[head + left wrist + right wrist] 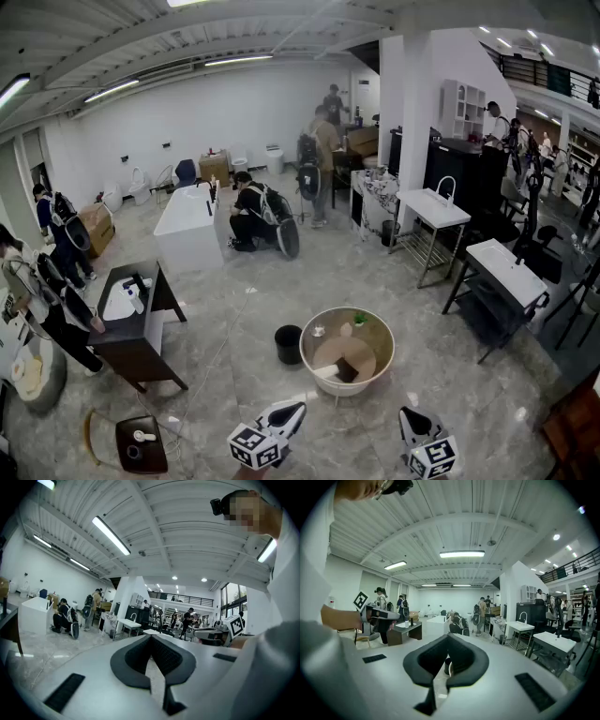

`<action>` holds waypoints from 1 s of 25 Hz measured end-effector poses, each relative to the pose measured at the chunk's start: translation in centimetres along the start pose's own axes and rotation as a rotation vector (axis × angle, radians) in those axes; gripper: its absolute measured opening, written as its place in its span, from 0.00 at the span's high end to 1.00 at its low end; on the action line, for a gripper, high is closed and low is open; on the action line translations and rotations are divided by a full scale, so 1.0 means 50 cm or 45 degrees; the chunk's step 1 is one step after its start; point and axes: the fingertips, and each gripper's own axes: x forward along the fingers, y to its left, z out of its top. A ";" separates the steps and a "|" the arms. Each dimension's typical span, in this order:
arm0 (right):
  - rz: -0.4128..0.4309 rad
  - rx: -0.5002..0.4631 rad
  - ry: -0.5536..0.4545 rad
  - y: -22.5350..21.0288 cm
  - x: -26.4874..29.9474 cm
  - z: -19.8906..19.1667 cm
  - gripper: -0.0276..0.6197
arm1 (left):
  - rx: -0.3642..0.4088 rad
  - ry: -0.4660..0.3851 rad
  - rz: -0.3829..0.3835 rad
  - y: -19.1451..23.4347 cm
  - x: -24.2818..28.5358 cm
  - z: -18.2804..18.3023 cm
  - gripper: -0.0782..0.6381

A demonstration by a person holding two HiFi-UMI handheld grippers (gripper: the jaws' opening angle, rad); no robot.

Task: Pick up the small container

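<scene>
Left gripper [296, 410]: nearest item, near-left of the round white tub [354, 387]; fingers pressed together, nothing between them.
Right gripper [407, 414]: near-right of the tub; fingers pressed together, nothing held.
Small container [319, 330]: pale, on the tub's far-left ledge, apart from both grippers.
Black bucket [289, 344]: on the floor, just left of the tub.
White bathtub [187, 230]: well beyond the tub, far-left.
</scene>
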 end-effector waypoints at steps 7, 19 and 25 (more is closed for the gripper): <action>-0.024 -0.007 -0.005 0.015 0.004 0.008 0.94 | 0.004 0.006 -0.007 0.009 -0.010 -0.008 0.87; -0.005 0.039 -0.018 0.028 -0.009 0.007 0.94 | 0.018 -0.005 -0.012 -0.023 -0.009 -0.011 0.87; -0.031 0.057 -0.015 0.010 -0.013 -0.001 0.94 | 0.022 0.013 0.019 -0.026 0.001 -0.026 0.87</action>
